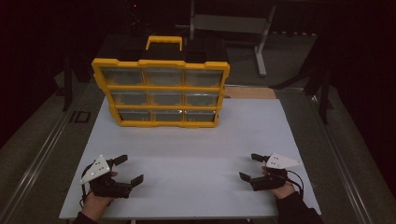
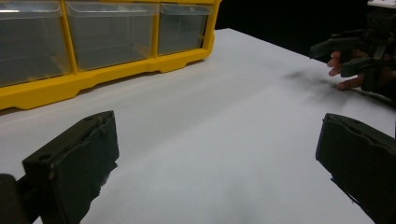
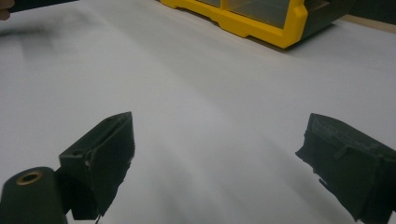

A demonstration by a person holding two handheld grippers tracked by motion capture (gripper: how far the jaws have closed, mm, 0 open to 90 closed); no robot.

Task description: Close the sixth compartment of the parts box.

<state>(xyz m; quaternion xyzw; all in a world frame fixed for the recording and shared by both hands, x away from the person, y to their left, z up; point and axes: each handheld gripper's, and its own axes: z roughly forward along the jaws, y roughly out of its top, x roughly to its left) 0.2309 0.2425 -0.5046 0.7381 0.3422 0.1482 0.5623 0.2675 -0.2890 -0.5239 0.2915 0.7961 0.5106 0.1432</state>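
A yellow drawer organiser (image 1: 161,91) with clear drawers and a top handle stands upright at the far middle of the white table (image 1: 196,140). Its bottom row of drawers (image 2: 112,39) faces me in the left gripper view, and its yellow corner (image 3: 261,21) is at the top of the right gripper view. My left gripper (image 1: 129,169) rests near the front left edge, open, with nothing between its jaws. My right gripper (image 1: 250,166) rests near the front right edge, open and empty too. The right gripper (image 2: 348,56) and the fingers holding it appear far off in the left gripper view.
A metal frame on legs (image 1: 233,23) stands behind the table in the dark. A wooden strip (image 1: 250,92) lies along the table's far right edge. Bare white tabletop stretches between the organiser and both grippers.
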